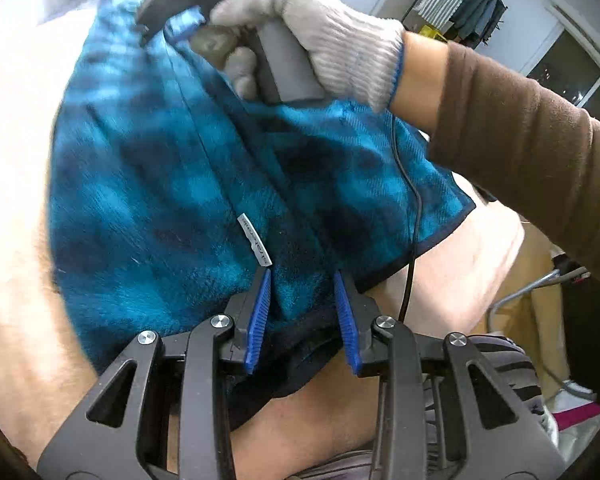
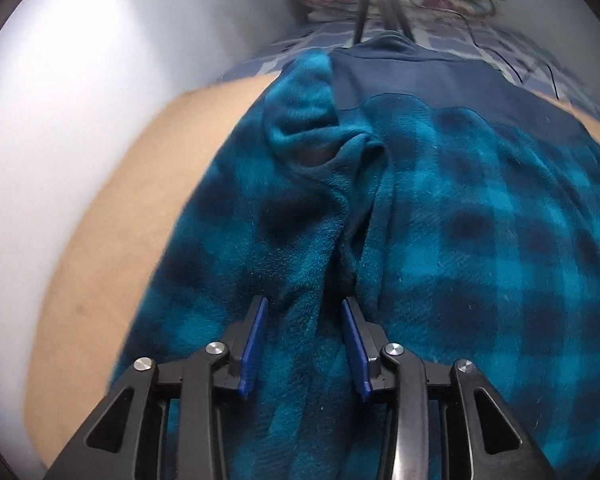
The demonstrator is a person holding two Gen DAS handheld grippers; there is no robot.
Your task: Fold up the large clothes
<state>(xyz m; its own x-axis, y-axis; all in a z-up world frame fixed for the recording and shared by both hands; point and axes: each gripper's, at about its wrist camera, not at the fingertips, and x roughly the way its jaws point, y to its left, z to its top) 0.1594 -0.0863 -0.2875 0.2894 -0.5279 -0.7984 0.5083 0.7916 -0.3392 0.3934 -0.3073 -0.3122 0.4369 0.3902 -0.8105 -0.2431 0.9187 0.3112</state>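
While fleece [image 1: 160, 184] bunched between pads of left claw [image 1: 305, 320] and right claw [image 2: 305, 344], both clamped on it; fold unfinished, flattening left.

Left gripper [image 1: 304, 280]: pointing steeply down, blue pads [image 1: 260, 312] set partway apart with fleece bunched between them. Right gripper [image 2: 304, 308]: same downward tilt, jaws partway apart around a fabric ridge (pad contact unclear on both). Gloved right hand [image 1: 316, 36] wraps its grey handle, brown sleeve [image 1: 540, 152] trailing back.
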